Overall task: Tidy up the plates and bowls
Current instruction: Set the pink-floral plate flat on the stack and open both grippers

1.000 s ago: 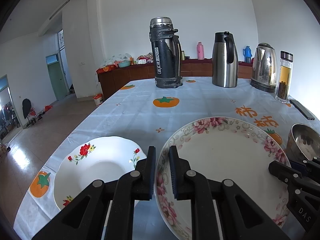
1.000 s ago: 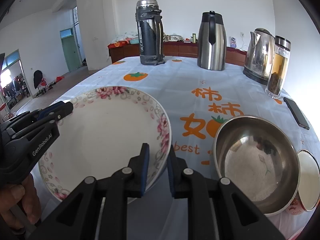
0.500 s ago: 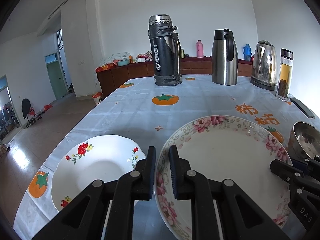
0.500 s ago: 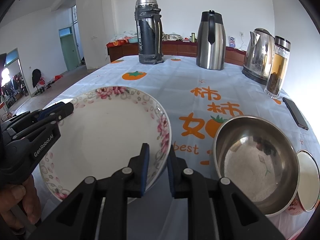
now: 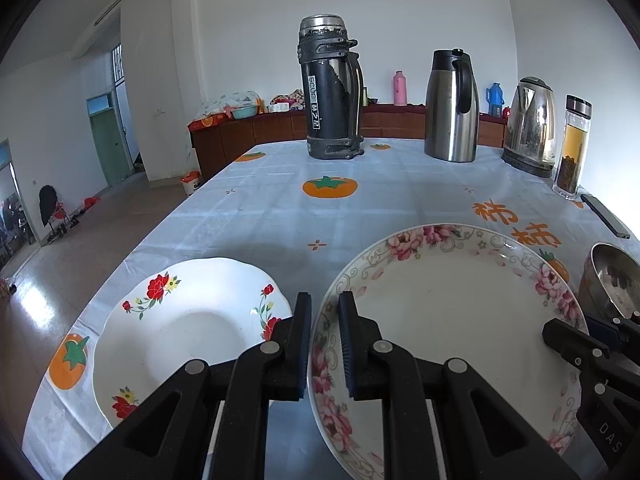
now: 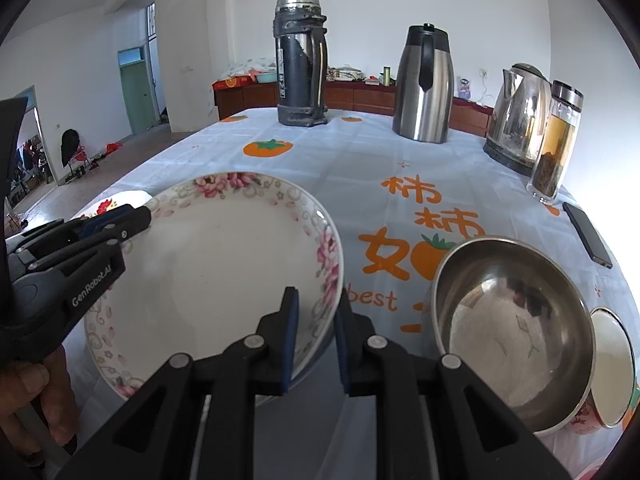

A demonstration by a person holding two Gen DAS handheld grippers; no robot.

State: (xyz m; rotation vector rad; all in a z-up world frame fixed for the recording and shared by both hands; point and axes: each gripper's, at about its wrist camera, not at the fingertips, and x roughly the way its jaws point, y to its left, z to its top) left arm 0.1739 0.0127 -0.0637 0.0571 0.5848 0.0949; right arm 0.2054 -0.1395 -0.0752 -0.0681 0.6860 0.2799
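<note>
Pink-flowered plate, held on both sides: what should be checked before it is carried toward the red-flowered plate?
1. Left claw clamped on the pink-flowered plate's rim: ok.
2. Right claw clamped on the opposite rim: ok.
3. Plate empty: ok.
4. Red-flowered plate empty, ready for stacking: ok.
5. Steel bowl apart from the held plate: ok.
6. Plate lifted clear of the tablecloth: cannot tell.

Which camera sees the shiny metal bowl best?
The right wrist view: the whole metal bowl shows, open and unblocked. The left wrist view catches only a slice of it at the right edge, behind the right gripper.
</note>
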